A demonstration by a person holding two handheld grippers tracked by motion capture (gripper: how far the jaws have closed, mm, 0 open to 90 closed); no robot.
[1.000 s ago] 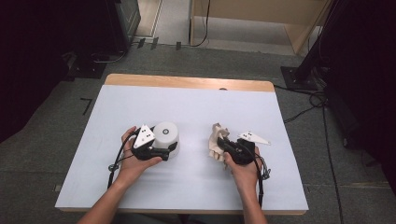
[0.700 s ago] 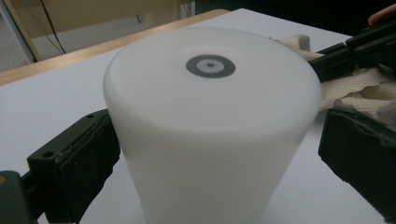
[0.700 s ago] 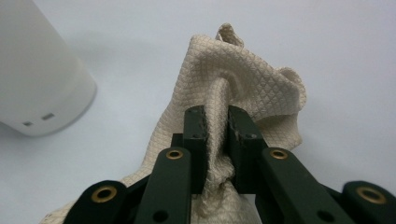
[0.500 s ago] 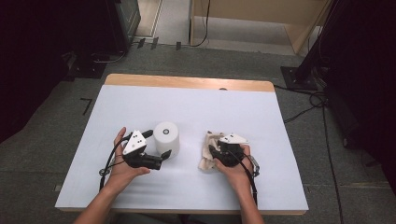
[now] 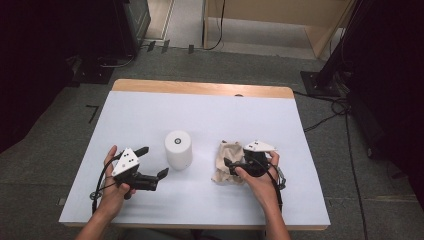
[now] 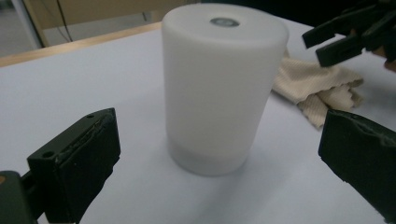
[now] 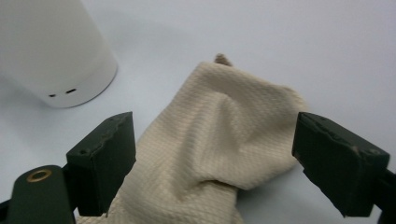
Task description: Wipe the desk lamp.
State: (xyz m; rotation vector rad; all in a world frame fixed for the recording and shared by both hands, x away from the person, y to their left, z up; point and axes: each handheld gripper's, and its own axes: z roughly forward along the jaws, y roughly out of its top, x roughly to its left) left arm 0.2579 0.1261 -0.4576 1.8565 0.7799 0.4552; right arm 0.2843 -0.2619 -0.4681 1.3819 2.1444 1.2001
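Note:
A white cylinder [image 5: 178, 149] with a small round mark on top stands upright on the pale table [image 5: 150, 115]. My left gripper [image 5: 154, 161] is open just to its front left, and its wide jaws flank the cylinder [image 6: 224, 88] without touching it. A crumpled beige cloth [image 5: 225, 162] lies to the right of the cylinder. My right gripper [image 5: 231, 159] is open at the cloth's right edge. In the right gripper view the cloth [image 7: 219, 140] lies on the table between the spread jaws, with the cylinder's base [image 7: 51, 51] at upper left.
A wooden strip [image 5: 200, 89] runs along the table's far edge. Dark stands and cables [image 5: 325, 85] sit on the grey floor around it. The right gripper [image 6: 350, 37] appears beyond the cloth [image 6: 317, 88] in the left gripper view.
My left gripper has drawn back from the cylinder toward the table's front left, leaving it standing. My right gripper stays at the cloth, shifted slightly right, and the cloth lies flatter.

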